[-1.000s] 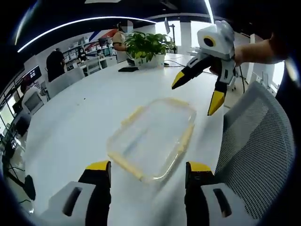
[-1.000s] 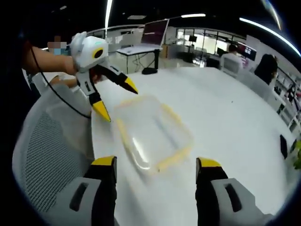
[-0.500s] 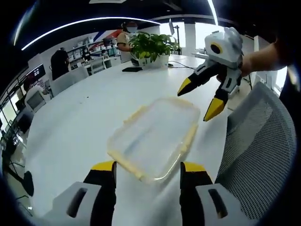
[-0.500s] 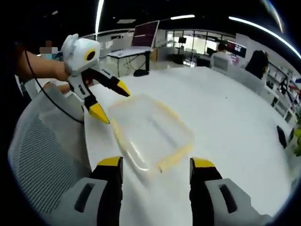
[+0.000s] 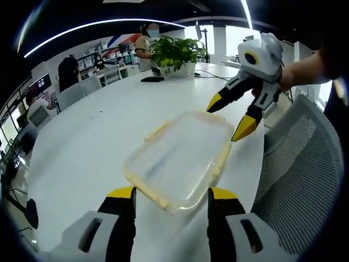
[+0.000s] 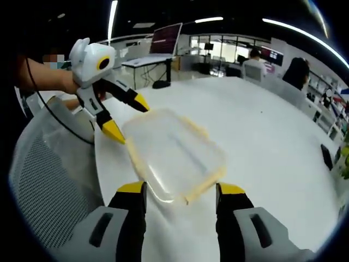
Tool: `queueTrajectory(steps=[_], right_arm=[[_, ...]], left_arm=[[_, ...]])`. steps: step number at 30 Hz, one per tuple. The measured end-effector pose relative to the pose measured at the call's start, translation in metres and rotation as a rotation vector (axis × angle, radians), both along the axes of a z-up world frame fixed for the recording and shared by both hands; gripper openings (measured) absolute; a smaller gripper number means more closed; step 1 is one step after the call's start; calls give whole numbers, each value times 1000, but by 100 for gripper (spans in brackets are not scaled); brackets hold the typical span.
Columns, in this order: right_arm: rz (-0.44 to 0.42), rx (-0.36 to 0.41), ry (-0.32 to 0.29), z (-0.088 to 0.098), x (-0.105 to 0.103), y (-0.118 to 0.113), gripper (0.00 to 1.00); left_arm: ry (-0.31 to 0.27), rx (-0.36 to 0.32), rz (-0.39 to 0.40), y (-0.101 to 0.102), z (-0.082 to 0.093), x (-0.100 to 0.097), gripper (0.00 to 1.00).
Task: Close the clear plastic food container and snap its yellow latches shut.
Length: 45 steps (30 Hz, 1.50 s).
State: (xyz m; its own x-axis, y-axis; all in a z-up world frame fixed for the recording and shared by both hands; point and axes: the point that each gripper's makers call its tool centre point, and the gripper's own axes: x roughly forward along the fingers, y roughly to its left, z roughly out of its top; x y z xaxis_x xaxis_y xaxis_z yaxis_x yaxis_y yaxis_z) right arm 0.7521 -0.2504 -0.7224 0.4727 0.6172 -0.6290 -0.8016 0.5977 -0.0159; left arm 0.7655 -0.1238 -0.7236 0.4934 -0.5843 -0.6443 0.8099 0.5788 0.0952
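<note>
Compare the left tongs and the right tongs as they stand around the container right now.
The left tongs straddle one end of the clear container; the right tongs straddle the opposite end. In the left gripper view, the left tongs' tips reach the container's rim, while the right tongs' tips sit just beyond the far corner. Both have yellow tips and stand open, holding nothing.

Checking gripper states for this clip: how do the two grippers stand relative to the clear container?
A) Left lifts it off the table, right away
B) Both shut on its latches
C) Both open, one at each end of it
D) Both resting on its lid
C: the left gripper and the right gripper each have jaws spread at opposite ends of the container, which lies on the white table.
</note>
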Motion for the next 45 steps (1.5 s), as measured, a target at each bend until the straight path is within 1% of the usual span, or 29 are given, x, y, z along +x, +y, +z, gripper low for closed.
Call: queueTrajectory(steps=[9,22,37,45], right_arm=[[-9,-4,-1,2,12,-2,48],[-16,-12,0,3,38,-4,47],[0,-35,-4,3,69,-2,47],[3,-40,1,1,81,-2,47]], left_arm=[[3,4,-7,-2,1,14,47],[12,18,-17,-4,-2,40,46],[19,24,-5,-2,-2,70,46],[28,21,6,-2,-2,82,46]])
